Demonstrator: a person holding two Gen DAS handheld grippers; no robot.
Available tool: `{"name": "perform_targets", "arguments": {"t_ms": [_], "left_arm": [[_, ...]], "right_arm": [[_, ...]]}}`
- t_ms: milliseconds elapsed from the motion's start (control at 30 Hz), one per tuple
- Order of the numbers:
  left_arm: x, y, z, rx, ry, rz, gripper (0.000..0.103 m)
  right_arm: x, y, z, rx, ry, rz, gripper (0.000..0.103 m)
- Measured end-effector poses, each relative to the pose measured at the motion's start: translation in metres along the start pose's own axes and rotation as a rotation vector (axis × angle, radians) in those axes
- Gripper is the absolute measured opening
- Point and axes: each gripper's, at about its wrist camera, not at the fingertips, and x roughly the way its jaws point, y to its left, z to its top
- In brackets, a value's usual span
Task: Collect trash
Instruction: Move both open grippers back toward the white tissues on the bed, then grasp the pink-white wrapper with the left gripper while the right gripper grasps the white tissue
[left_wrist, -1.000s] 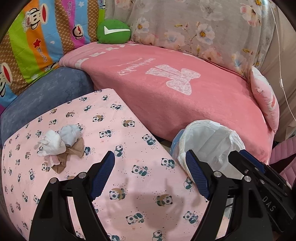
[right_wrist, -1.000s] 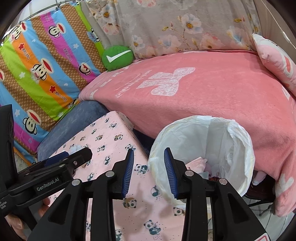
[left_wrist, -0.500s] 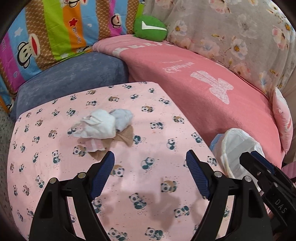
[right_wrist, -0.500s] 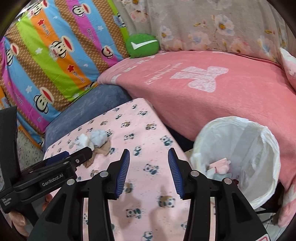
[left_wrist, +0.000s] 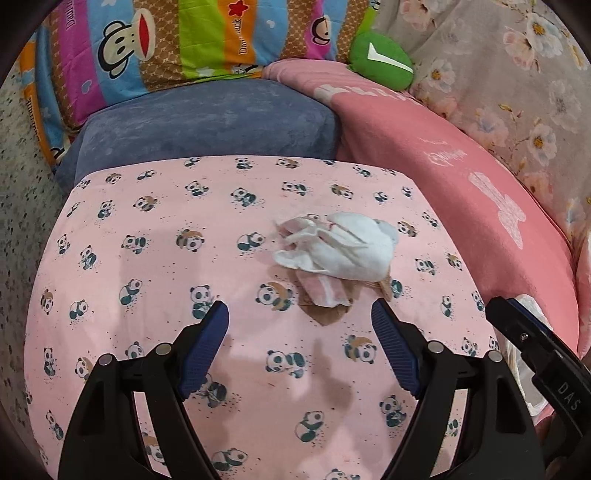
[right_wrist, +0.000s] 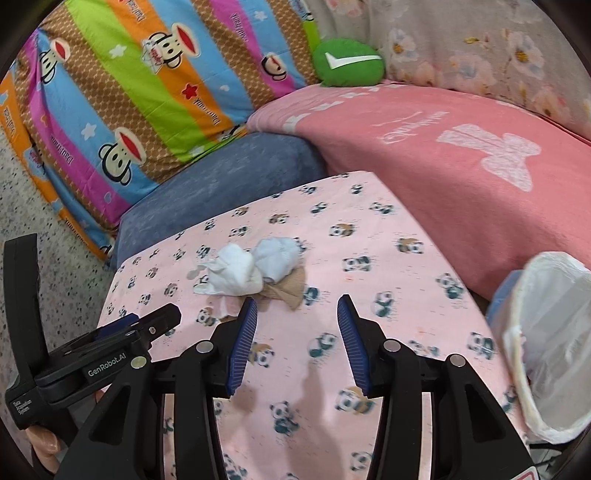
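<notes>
A pile of trash lies on the pink panda-print cloth (left_wrist: 147, 258): a crumpled white tissue wad (left_wrist: 347, 247) on top of a pinkish tissue (left_wrist: 325, 290) and a brown paper scrap (left_wrist: 325, 315). My left gripper (left_wrist: 298, 308) stands open just short of the pile, nothing between its fingers. In the right wrist view the white wad (right_wrist: 232, 273) and a second pale wad (right_wrist: 277, 258) rest on the brown scrap (right_wrist: 291, 291). My right gripper (right_wrist: 298, 301) is open and empty, just in front of that scrap. The white-lined bin (right_wrist: 546, 332) stands at the right.
A blue cushion (left_wrist: 207, 122) borders the cloth's far edge, with a striped monkey-print quilt (left_wrist: 184, 40) behind it. A pink blanket (right_wrist: 461, 147) covers the sofa on the right, with a green pillow (right_wrist: 347, 62) at its back. Speckled floor (right_wrist: 55, 221) lies to the left.
Both grippers have swung left from the bin toward the trash pile, which now sits close ahead of the fingers. The bin has slid to the right edge. The right jaws have widened.
</notes>
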Motion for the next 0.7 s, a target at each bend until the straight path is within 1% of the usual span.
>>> {"name": "perform_targets", "arguments": {"t_ms": [200, 333, 467, 567, 633, 700], "left_arm": [[0.014, 0.034, 0.007, -0.042, 0.018, 0.028, 0.076], [0.022, 0.049, 0.009, -0.06, 0.028, 0.036, 0.076], [0.03, 0.056, 0.01, -0.067, 0.04, 0.035, 0.076], [0.035, 0.056, 0.011, -0.059, 0.047, 0.032, 0.076], [0.038, 0.055, 0.012, -0.052, 0.051, 0.028, 0.076], [0.041, 0.053, 0.012, -0.047, 0.056, 0.023, 0.076]], "right_arm": [[0.045, 0.03, 0.014, -0.028, 0.048, 0.04, 0.047], [0.068, 0.043, 0.019, -0.033, 0.074, 0.045, 0.047], [0.093, 0.054, 0.023, -0.048, 0.1, 0.046, 0.047], [0.104, 0.055, 0.024, -0.041, 0.113, 0.048, 0.047], [0.111, 0.055, 0.024, -0.036, 0.12, 0.05, 0.043], [0.116, 0.056, 0.025, -0.043, 0.129, 0.047, 0.033]]}}
